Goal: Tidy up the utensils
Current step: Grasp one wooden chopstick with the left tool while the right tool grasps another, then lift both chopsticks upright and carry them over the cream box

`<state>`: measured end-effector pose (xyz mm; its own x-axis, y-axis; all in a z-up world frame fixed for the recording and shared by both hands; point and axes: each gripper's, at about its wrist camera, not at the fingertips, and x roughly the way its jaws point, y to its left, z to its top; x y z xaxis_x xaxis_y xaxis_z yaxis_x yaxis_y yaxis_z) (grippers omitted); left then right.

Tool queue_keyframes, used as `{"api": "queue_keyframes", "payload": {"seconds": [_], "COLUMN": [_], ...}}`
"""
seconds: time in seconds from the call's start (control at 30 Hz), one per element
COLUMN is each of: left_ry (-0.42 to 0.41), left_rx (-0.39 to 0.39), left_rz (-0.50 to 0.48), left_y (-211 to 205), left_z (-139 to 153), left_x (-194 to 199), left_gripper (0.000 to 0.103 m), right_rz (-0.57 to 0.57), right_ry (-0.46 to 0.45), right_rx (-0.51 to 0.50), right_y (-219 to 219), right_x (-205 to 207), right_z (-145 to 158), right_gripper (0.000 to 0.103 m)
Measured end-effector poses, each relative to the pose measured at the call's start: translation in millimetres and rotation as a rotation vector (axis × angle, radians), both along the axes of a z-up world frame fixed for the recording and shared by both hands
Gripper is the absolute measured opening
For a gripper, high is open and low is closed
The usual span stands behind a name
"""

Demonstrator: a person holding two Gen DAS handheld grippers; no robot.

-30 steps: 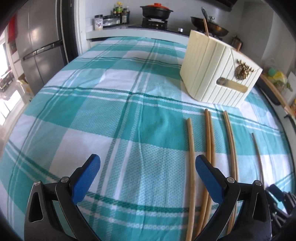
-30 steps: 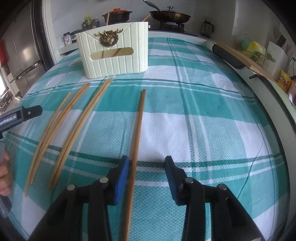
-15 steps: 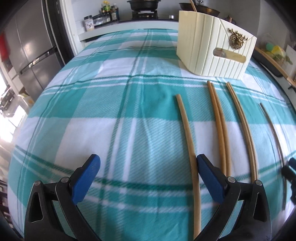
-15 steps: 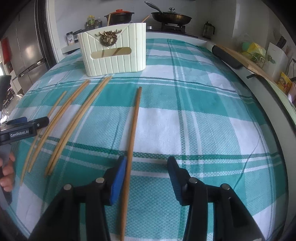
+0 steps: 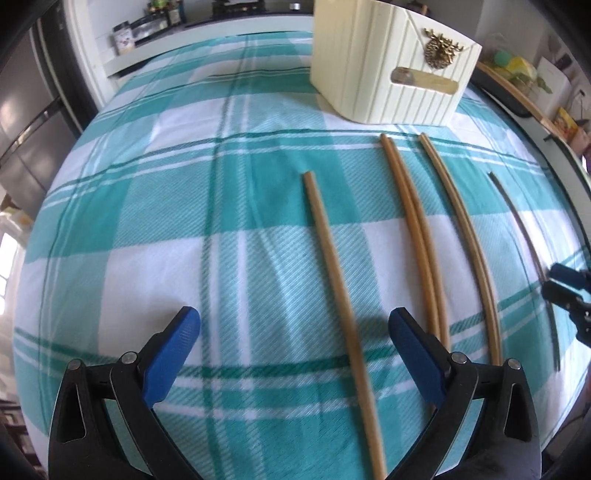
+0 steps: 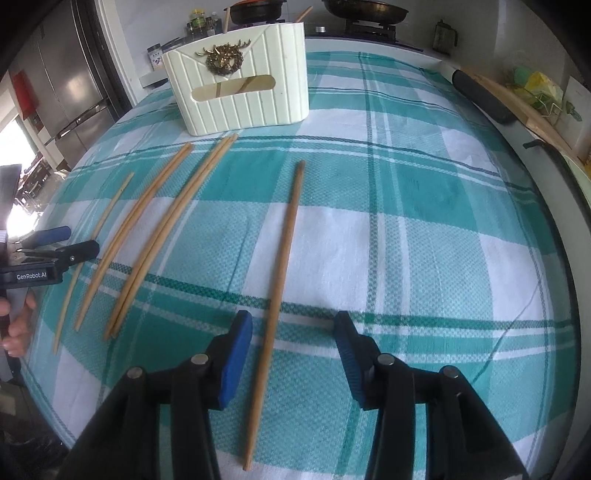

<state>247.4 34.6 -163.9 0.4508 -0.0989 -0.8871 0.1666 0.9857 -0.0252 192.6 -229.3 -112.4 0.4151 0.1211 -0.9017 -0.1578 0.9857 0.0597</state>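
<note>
Six chopsticks, perhaps, lie below the cream holder [image 5: 391,70] at twelve o'clock; the left gripper [image 5: 293,325] has shifted over the leftmost chopstick [image 5: 334,266], wide-jawed, the right gripper [image 6: 293,332] likewise straddling another chopstick [image 6: 284,258], neither gripped.

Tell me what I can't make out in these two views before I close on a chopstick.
- Cream holder contents: both views show only its outer walls; the slot reveals a sliver.
- Leftmost chopstick, left wrist view: near end runs off the bottom edge.
- Right gripper, left wrist view: cut off by the right edge.
- Counter jars, right wrist view: too small to read.
</note>
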Motion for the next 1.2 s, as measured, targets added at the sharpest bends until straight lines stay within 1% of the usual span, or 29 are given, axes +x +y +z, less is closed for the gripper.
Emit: {"api": "queue_keyframes", "payload": {"seconds": [0.03,0.07,0.1,0.13,0.17,0.2,0.27,0.33,0.37,0.4,0.43,0.47,0.5,0.57,0.67,0.73,0.83,0.97,1.1,1.2], "left_ry": [-0.002,-0.005,-0.003,0.003,0.013,0.02,0.039,0.059,0.064,0.067,0.073,0.077,0.078,0.069,0.057,0.049,-0.009,-0.107,-0.216,-0.283], "left_rx": [0.012,0.015,0.019,0.015,0.002,0.002,0.019,0.008,0.015,0.025,0.022,0.017,0.011,0.007,-0.015,-0.045,-0.071,-0.121,-0.175,-0.21], "left_rz": [-0.01,-0.021,-0.03,-0.042,-0.061,-0.071,-0.083,-0.096,-0.095,-0.094,-0.098,-0.099,-0.099,-0.098,-0.086,-0.069,-0.063,-0.056,-0.055,-0.06], "left_y": [-5.4,-9.4,-13.8,-15.9,-17.5,-18.2,-19.9,-19.9,-19.4,-20.6,-21.5,-22.1,-22.8,-24.9,-25.2,-23.9,-22.1,-16.1,-6.7,-0.5], "left_z": [0.6,2.3,4.5,6.3,8.2,9.6,11.7,12.8,12.7,13.6,14.2,14.5,14.3,14.0,14.6,17.4,34.9,74.5,122.7,150.3], "left_x": [4.2,7.9,13.8,18.2,24.7,29.0,41.3,52.2,57.5,63.2,68.3,71.6,75.1,79.3,83.6,84.7,80.4,66.9,45.2,28.0], "left_gripper": [0.098,0.092,0.089,0.082,0.077,0.074,0.061,0.055,0.047,0.042,0.031,0.023,0.019,0.009,0.006,0.005,0.005,0.005,0.005,0.005], "right_rz": [0.007,0.019,0.029,0.041,0.051,0.056,0.069,0.075,0.076,0.072,0.07,0.069,0.064,0.056,0.052,0.042,0.029,0.031,0.053,0.069], "right_ry": [-0.004,-0.006,-0.011,-0.013,-0.01,-0.008,0.01,0.029,0.04,0.048,0.054,0.063,0.07,0.081,0.081,0.075,0.034,-0.054,-0.165,-0.243], "right_rx": [-0.003,-0.007,-0.017,-0.027,-0.029,-0.029,-0.025,-0.014,-0.01,-0.008,-0.009,-0.007,-0.003,0.012,0.026,0.055,0.12,0.189,0.243,0.263], "right_y": [1.6,4.1,6.9,10.3,12.7,15.0,18.2,21.4,22.8,24.4,26.2,27.4,28.6,27.9,27.8,24.6,18.3,13.7,11.2,8.5], "right_x": [6.1,13.9,20.9,29.6,39.3,49.0,68.0,87.4,96.5,106.7,113.7,120.7,128.0,137.4,144.4,145.4,139.3,125.9,102.6,82.0], "right_z": [-0.3,-1.5,-2.3,-2.6,-3.1,-3.0,-3.9,-4.5,-5.3,-5.5,-5.8,-6.2,-6.6,-7.7,-8.3,-7.3,4.7,40.5,90.1,123.3], "right_gripper": [0.046,0.043,0.042,0.039,0.034,0.031,0.027,0.025,0.023,0.018,0.015,0.01,0.007,0.006,0.006,0.006,0.006,0.006,0.006,0.006]}}
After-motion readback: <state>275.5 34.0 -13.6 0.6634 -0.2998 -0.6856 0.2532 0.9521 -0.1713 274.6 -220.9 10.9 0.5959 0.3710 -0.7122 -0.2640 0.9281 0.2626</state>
